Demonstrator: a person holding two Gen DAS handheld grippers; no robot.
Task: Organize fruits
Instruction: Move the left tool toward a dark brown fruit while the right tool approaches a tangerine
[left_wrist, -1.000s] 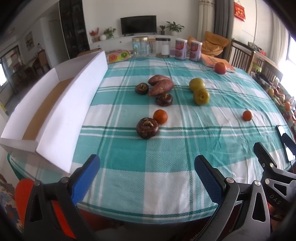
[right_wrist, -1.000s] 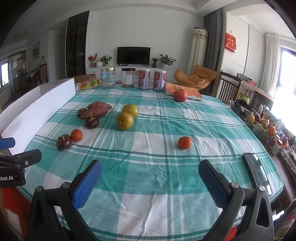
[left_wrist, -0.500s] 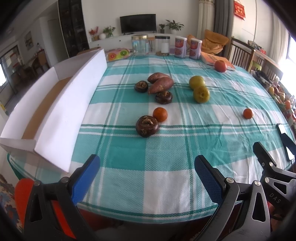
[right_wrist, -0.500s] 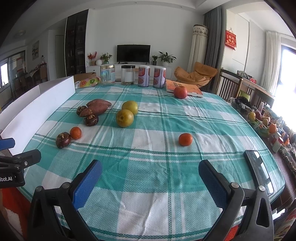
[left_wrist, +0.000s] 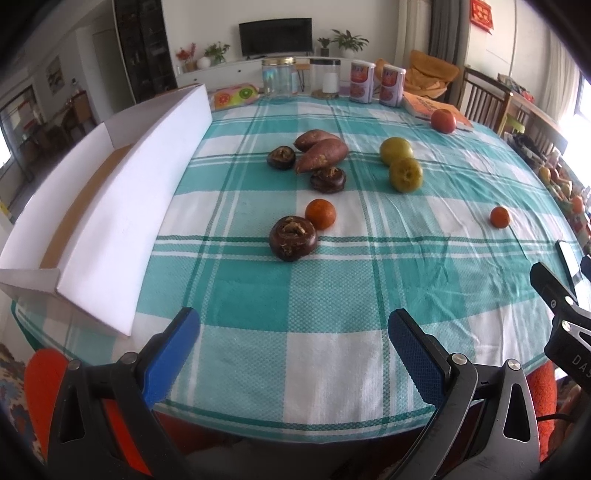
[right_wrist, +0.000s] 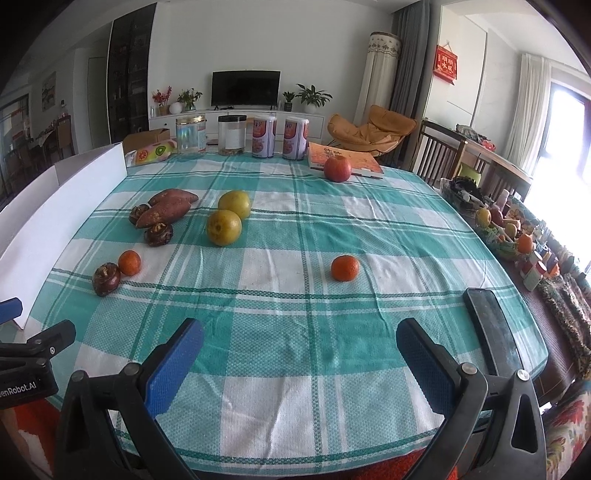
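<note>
Fruit lies on a teal checked tablecloth. In the left wrist view: a dark brown water chestnut (left_wrist: 292, 238), a small orange (left_wrist: 320, 213), two sweet potatoes (left_wrist: 322, 155), two more dark chestnuts (left_wrist: 328, 179), two yellow-green fruits (left_wrist: 405, 174), a second small orange (left_wrist: 499, 216) and a red apple (left_wrist: 443, 120). A long white box (left_wrist: 110, 206) stands at the left. My left gripper (left_wrist: 293, 345) is open and empty at the near table edge. My right gripper (right_wrist: 300, 345) is open and empty, with the second small orange (right_wrist: 344, 268) ahead of it.
Jars and cans (right_wrist: 263, 136) and an orange book (right_wrist: 345, 159) stand at the far edge. A black phone (right_wrist: 491, 325) lies at the near right. A cluttered side table (right_wrist: 517, 236) and chairs (right_wrist: 439, 151) are to the right.
Both grippers have drifted slightly forward and tilted; the fruit sits a little nearer in both views. Nothing on the table has moved.
</note>
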